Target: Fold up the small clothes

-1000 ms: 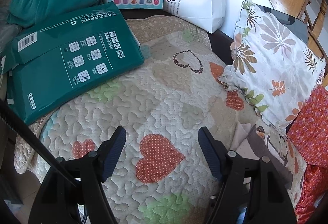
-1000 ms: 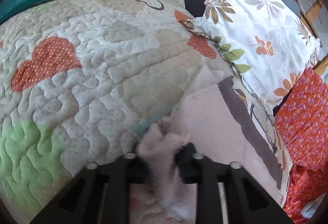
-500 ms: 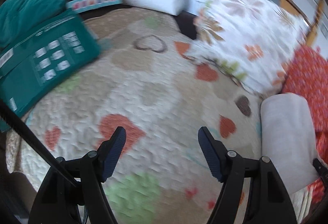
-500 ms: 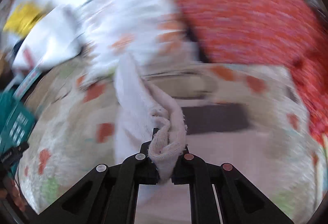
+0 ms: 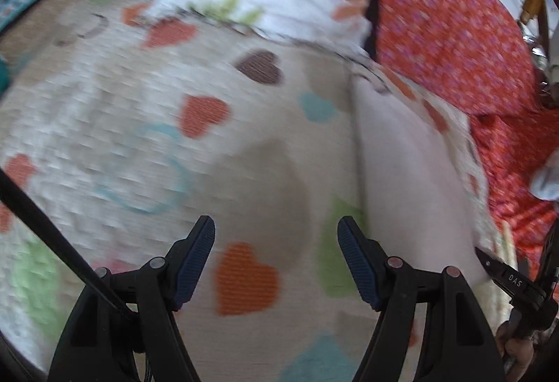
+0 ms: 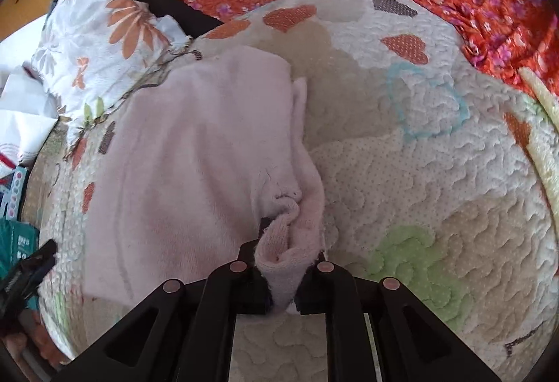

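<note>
The pink garment point(image 6: 195, 151), dangling half a second ago, now lies folded on the quilt point(image 6: 436, 172), long axis toward the floral pillow point(image 6: 101, 32). Right tongs point(image 6: 279, 273), just easing, pinch its bunched corner; left tongs point(image 5: 276, 259) gape empty.

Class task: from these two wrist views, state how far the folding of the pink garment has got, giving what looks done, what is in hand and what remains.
Done: the pink garment lies doubled over on the heart-print quilt. In hand: the right claw pinches a bunched edge of it, its jaws having just eased slightly; the left claw is open and empty over the quilt. Left: release that edge, flatten it, and probably fold once more.
</note>
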Demonstrator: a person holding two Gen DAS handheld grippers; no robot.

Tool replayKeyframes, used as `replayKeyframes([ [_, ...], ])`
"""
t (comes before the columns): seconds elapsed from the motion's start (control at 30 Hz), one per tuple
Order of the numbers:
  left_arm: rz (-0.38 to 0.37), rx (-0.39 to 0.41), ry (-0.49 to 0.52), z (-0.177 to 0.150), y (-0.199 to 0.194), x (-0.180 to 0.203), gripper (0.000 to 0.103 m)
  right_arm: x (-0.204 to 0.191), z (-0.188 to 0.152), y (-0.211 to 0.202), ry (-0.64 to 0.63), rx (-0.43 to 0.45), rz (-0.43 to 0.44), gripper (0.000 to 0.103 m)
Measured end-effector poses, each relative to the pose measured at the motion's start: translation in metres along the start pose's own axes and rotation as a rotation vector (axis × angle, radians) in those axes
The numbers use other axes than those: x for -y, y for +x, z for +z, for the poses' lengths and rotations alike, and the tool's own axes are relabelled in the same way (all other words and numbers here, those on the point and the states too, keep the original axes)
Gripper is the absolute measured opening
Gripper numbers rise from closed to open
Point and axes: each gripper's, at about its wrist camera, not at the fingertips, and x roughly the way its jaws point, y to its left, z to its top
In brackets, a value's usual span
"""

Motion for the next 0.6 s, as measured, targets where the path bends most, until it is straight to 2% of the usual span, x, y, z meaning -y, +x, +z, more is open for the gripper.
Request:
replayKeyframes([
  [0.07, -0.051, -0.018, 0.007, 0.001, 0.009, 0.012, 0.072, 0.004, 0.001, -0.017, -0.008, 0.033, 0.003, 0.025],
  [0.13, -0.094, -0.013, 0.02, 0.004, 0.015, 0.024, 0.072, 0.007, 0.009, -0.026, -0.01, 0.079, 0.001, 0.042],
  [0.17, -0.108, -0.004, 0.031, 0.004, 0.017, 0.031, 0.072, 0.009, 0.014, -0.029, -0.009, 0.101, -0.001, 0.044],
  [0.27, -0.109, 0.019, 0.11, 0.003, 0.026, 0.054, 0.072, 0.008, 0.029, -0.026, -0.023, 0.118, 0.021, 0.044],
  [0.3, -0.084, 0.005, 0.147, 0.001, 0.032, 0.063, 0.072, 0.005, 0.033, -0.022, -0.035, 0.113, 0.042, 0.044],
  [0.37, -0.008, -0.055, 0.193, -0.006, 0.048, 0.071, 0.072, -0.004, 0.04, -0.01, -0.062, 0.096, 0.085, 0.037],
  [0.4, 0.002, -0.09, 0.192, -0.01, 0.056, 0.072, 0.073, -0.009, 0.043, -0.003, -0.075, 0.083, 0.101, 0.032],
  [0.47, -0.018, -0.12, 0.126, -0.011, 0.059, 0.062, 0.073, -0.019, 0.05, 0.008, -0.074, 0.057, 0.174, 0.031],
  [0.6, -0.067, -0.159, 0.032, -0.012, 0.056, 0.046, 0.072, -0.039, 0.071, 0.026, -0.021, -0.021, 0.407, 0.031],
])
